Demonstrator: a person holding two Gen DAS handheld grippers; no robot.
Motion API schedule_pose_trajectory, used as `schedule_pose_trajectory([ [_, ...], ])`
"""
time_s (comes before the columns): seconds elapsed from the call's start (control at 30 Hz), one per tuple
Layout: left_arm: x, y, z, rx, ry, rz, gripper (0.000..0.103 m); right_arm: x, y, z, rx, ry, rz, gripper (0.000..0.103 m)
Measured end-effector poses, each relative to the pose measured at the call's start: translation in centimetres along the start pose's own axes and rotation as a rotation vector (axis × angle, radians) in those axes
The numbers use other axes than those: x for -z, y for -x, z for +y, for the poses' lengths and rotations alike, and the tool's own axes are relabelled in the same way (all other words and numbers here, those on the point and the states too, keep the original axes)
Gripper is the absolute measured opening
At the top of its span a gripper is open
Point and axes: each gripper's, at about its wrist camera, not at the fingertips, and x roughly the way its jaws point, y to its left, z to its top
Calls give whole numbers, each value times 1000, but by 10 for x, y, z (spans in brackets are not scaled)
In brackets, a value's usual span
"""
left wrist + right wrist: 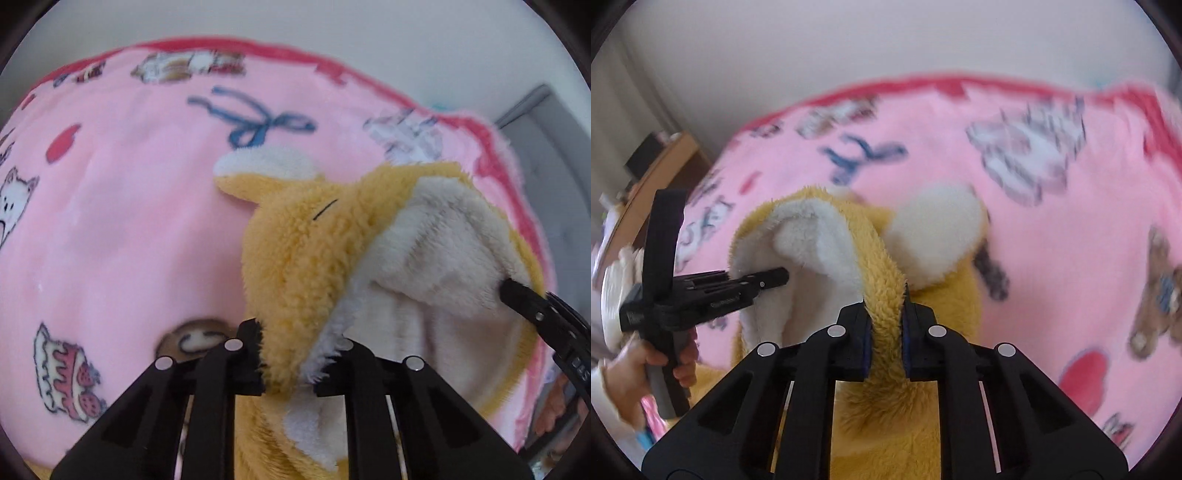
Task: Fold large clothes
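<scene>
Soft, even, perhaps daylight illumination is falling without glare; fisheye distortion is bending edges; the pink blanket point(1052, 229) is blurring in the right view.

We read this as a home, likely a bedroom. A pink fleece blanket point(122, 229) printed with cats, cakes and bows covers a soft surface. Plain pale wall point(849, 48) at twelve o'clock; wooden furniture point(670, 162) at nine o'clock in the right wrist view.
</scene>
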Motion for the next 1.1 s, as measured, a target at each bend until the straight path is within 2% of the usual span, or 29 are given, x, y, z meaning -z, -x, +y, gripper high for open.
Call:
schedule_pose_trajectory([
  [0.1, 22, 63, -5, 71, -29, -113, 15, 12, 56, 24, -25, 86, -83, 11],
  [0.17, 50, 106, -2, 122, -36, -192, 15, 35, 98, 41, -57, 141, -144, 11],
  [0.27, 110, 151, -1, 158, -64, -262, 15, 81, 139, 62, -84, 209, -179, 11],
  [0.33, 160, 166, 2, 148, -61, -260, 16, 125, 157, 74, -100, 210, -171, 11],
  [0.37, 183, 169, 2, 134, -59, -257, 16, 153, 165, 79, -102, 197, -166, 11],
  [0.43, 232, 167, 2, 89, -51, -250, 19, 195, 174, 87, -54, 200, -163, 11],
  [0.5, 281, 155, -1, 30, -56, -210, 19, 235, 171, 89, -28, 182, -106, 11],
  [0.57, 315, 137, -1, 18, -50, -171, 19, 278, 157, 83, -2, 156, -28, 11],
  [0.63, 338, 123, -1, 2, -61, -172, 19, 311, 145, 75, 30, 128, 17, 11],
  [0.67, 349, 120, -2, -20, -92, -200, 20, 327, 140, 71, 46, 112, 30, 11],
  [0.73, 365, 119, -12, -79, -187, -272, 21, 347, 140, 69, 43, 102, 8, 12],
  [0.8, 373, 123, -16, -94, -217, -295, 24, 352, 147, 72, 37, 108, -27, 15],
  [0.87, 376, 134, -13, -69, -195, -280, 32, 347, 163, 75, 26, 88, -59, 18],
  [0.9, 377, 143, -12, -66, -192, -265, 33, 346, 172, 77, 10, 72, -62, 22],
  [0.93, 379, 157, -12, -73, -191, -257, 39, 343, 181, 79, -7, 55, -55, 24],
  [0.97, 381, 170, -13, -94, -186, -253, 62, 337, 195, 81, -32, 26, -42, 25],
  [1.0, 384, 194, -12, -144, -161, -263, 76, 336, 204, 85, -35, 10, -34, 28],
  [1.03, 386, 214, -11, -154, -142, -294, 93, 330, 219, 89, -40, -9, -25, 32],
  [1.07, 389, 234, -10, -149, -130, -324, 95, 323, 235, 92, -49, -23, -34, 35],
  [1.1, 389, 260, -10, -147, -125, -343, 96, 322, 248, 98, -54, -37, -57, 63],
])
